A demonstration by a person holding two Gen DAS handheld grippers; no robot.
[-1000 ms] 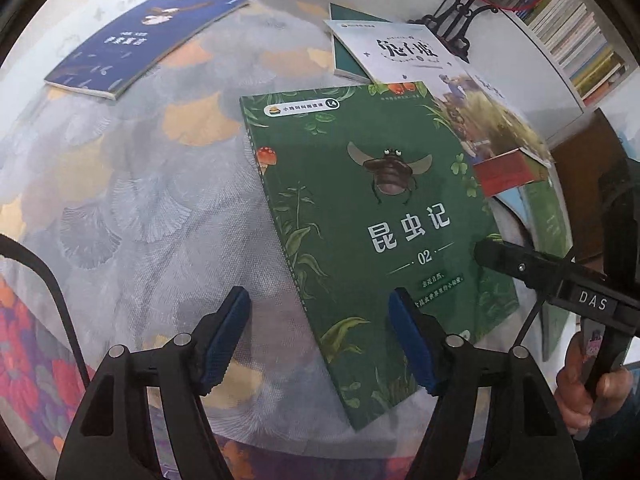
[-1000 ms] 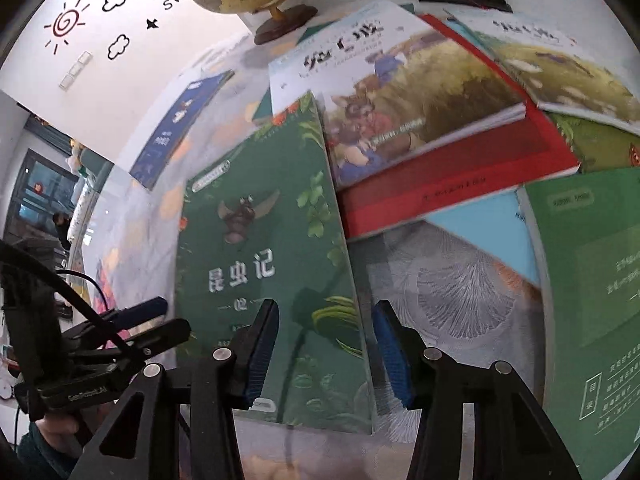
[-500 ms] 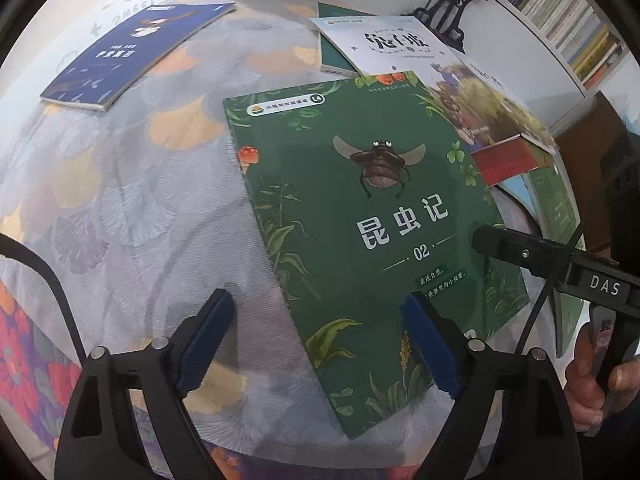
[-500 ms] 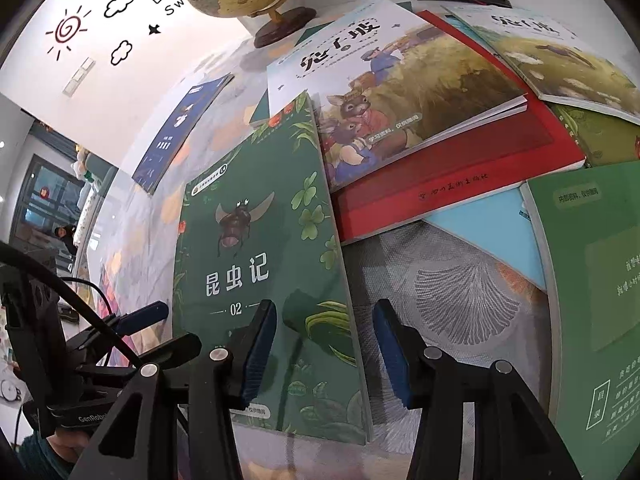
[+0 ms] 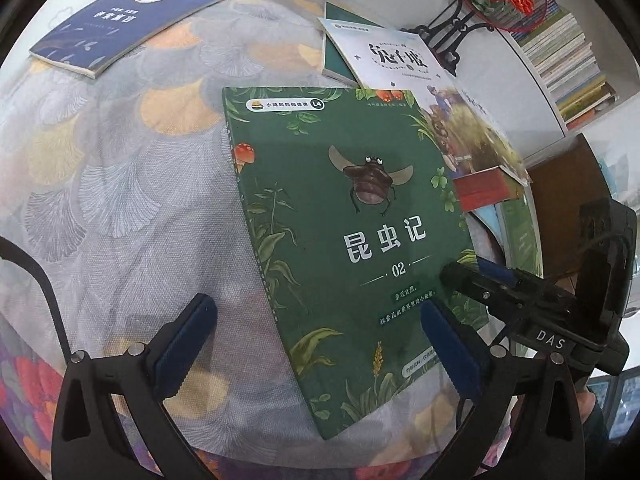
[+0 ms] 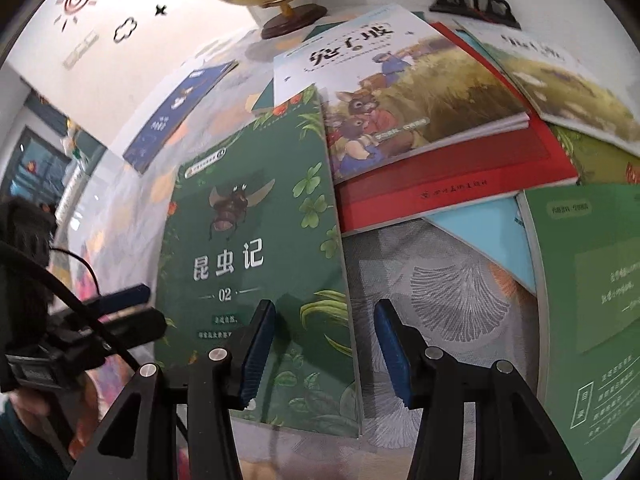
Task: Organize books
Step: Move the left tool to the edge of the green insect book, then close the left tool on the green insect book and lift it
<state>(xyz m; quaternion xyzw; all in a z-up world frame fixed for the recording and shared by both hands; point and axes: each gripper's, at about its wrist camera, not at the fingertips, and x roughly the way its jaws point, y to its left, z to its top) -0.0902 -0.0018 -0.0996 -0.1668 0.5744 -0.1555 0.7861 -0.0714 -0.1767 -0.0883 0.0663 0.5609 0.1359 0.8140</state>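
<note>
Plainly, the green insect book [image 5: 352,240] lay flat on the cloth-covered surface [image 5: 132,216], held by neither gripper.
Its thin, glossy cover could slip: the left gripper [image 5: 316,344] was opening wide astride its spine edge, the right gripper [image 6: 324,352] half-spread, unclenched, over the opposite edge, beside the red book [image 6: 452,184].

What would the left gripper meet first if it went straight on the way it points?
Probably the green insect book: its left edge lies between the opening jaws of the left gripper, with nothing above it. Depth is unclear.
</note>
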